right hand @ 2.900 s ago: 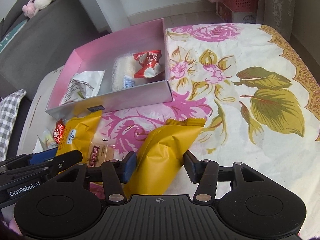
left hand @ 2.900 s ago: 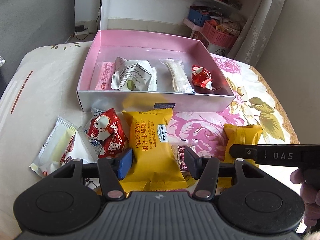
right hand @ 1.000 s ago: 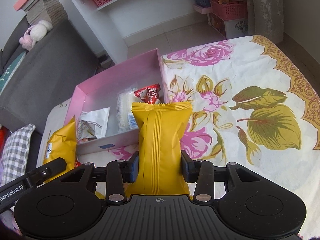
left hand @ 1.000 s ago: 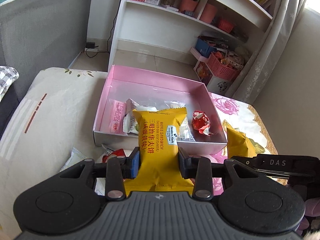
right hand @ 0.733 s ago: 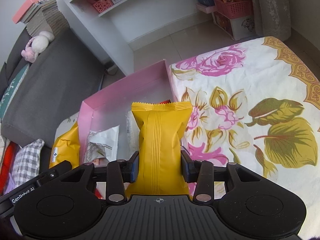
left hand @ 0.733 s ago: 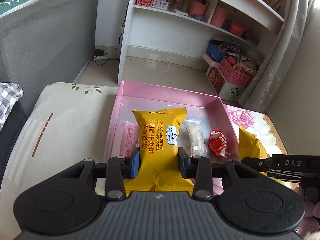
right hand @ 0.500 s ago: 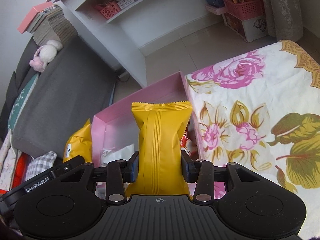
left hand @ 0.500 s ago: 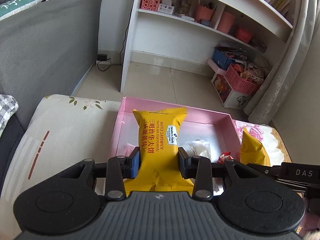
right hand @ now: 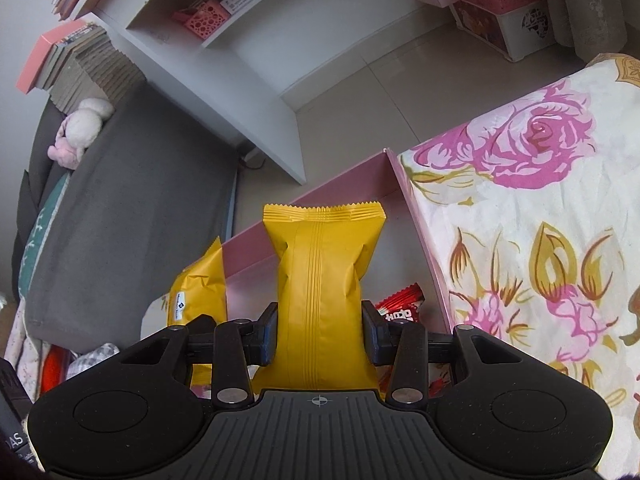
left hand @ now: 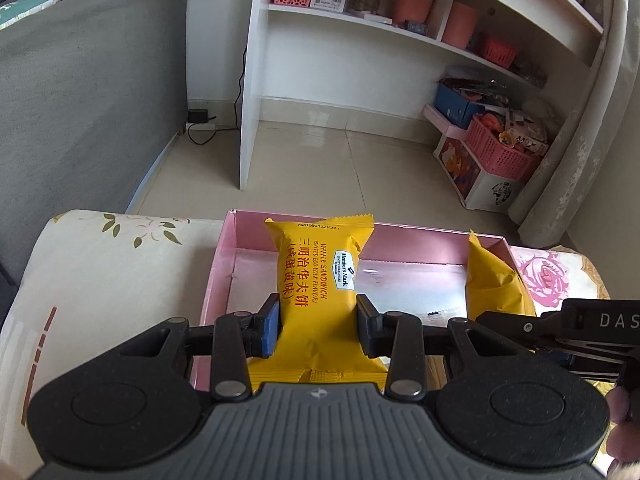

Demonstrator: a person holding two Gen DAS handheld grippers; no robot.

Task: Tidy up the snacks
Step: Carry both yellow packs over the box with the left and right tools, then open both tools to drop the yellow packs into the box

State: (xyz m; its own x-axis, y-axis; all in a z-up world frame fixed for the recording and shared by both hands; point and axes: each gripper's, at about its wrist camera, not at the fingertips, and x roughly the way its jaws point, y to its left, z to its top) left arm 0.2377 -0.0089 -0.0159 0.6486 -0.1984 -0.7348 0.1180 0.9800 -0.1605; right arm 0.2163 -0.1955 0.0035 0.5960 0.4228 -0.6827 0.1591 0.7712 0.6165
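My left gripper (left hand: pixel 317 326) is shut on a yellow waffle sandwich packet (left hand: pixel 318 276), printed side up, held over the pink box (left hand: pixel 424 240). My right gripper (right hand: pixel 320 330) is shut on a second yellow packet (right hand: pixel 320 280), seam side up, also over the pink box (right hand: pixel 416 216). The right gripper's packet shows in the left wrist view (left hand: pixel 494 284) at the box's right side. The left gripper's packet shows in the right wrist view (right hand: pixel 200 292). A red wrapped candy (right hand: pixel 398 306) lies in the box under my right gripper.
The box sits on a table with a floral cloth (right hand: pixel 540 240). Beyond the table are a tiled floor, a white shelf unit (left hand: pixel 360 64), pink baskets (left hand: pixel 502 148) and a grey sofa (left hand: pixel 80 100).
Both grippers closed on the yellow packets, lifted them off the table and carried them forward over the pink box. The box's far wall is now close ahead.
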